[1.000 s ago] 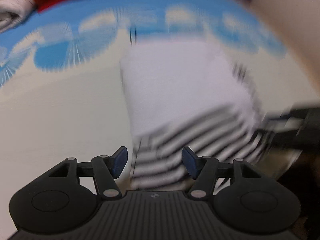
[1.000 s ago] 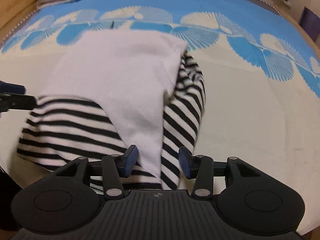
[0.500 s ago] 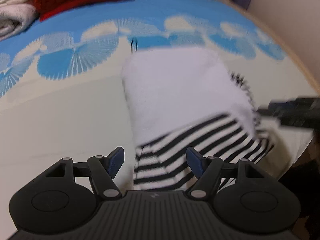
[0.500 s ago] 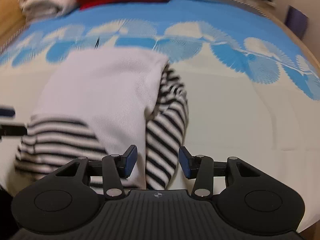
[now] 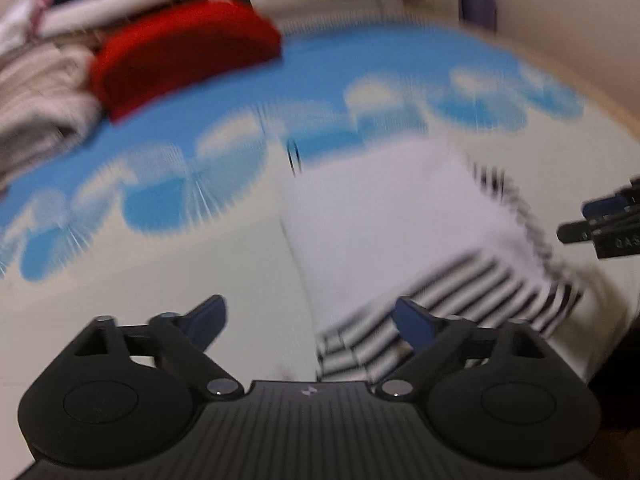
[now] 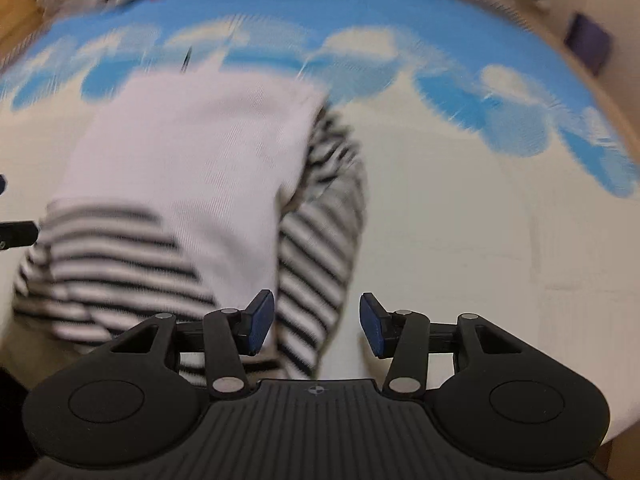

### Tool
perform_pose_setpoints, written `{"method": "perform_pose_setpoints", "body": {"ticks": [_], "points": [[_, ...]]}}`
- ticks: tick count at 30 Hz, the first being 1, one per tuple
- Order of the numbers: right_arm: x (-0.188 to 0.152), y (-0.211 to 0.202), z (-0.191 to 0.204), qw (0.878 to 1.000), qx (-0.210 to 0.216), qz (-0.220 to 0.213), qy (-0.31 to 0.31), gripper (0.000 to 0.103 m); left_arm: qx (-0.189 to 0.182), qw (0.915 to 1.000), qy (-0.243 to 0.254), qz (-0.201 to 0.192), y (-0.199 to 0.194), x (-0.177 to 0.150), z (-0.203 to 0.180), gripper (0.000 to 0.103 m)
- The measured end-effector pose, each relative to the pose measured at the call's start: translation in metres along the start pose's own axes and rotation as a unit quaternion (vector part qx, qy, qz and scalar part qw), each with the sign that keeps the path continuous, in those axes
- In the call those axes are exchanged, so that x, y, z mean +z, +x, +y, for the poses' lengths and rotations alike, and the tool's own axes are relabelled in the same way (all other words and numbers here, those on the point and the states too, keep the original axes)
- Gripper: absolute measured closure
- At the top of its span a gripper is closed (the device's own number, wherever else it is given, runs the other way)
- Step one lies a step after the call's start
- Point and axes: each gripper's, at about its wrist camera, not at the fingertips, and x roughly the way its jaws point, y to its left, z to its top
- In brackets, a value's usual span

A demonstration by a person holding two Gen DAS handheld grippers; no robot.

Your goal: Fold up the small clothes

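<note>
Both grippers are pulling back and tilting up since half a second ago, bringing more of the far stack into the left wrist view. Motion blur is smearing both frames. Left gripper [image 5: 308,322] is hovering with its blue-padded jaws spread wide and holding nothing, its right pad over the near edge of the folded white and black-striped knit garment [image 5: 404,240]. Right gripper [image 6: 317,326] is likewise hanging with jaws parted and empty, the garment's [image 6: 188,184] striped sleeve running between its pads at 12 o'clock. That garment is lying on the cream bedspread with blue fan pattern [image 5: 168,264], white panel on top, stripes showing along the near edge and right side. At 10 o'clock in the left wrist view, a folded red knit cloth [image 5: 180,52] is sitting against a pile of beige folded towels [image 5: 36,92], well apart from the garment. The right gripper's tip is showing at 3 o'clock in that view.
</note>
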Motion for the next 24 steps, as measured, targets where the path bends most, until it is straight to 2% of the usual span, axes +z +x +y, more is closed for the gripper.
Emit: {"method": "perform_pose_setpoints", "body": {"ticks": [2,4,5,12,15,18,24], "points": [[0.000,-0.025,-0.006,0.999,-0.004,-0.043,0.016,0.032,0.021,0.9987,-0.028,-0.036,-0.023,0.004,0.002,0.001],[-0.004,-0.049,-0.011,0.996,-0.005,-0.083,0.030,0.021,0.031,0.9969,-0.043,-0.057,-0.044,0.005,-0.001,0.001],[-0.008,-0.062,-0.013,0.994,-0.001,-0.101,0.041,0.019,0.033,0.9963,-0.048,-0.063,-0.056,0.003,-0.005,0.000],[-0.045,-0.109,-0.008,0.986,0.008,-0.151,0.064,0.016,0.027,0.9949,-0.078,-0.059,-0.102,-0.029,-0.028,0.000],[-0.061,-0.121,0.000,0.987,0.008,-0.149,0.066,0.016,0.031,0.9937,-0.104,-0.029,-0.104,-0.051,-0.037,0.000],[-0.073,-0.125,0.009,0.988,0.002,-0.141,0.060,0.015,0.005,0.9907,-0.136,0.004,-0.101,-0.060,-0.041,0.000],[-0.082,-0.122,0.019,0.992,-0.001,-0.125,0.029,0.014,0.021,0.9908,-0.134,0.009,-0.090,-0.059,-0.042,0.000]]}}
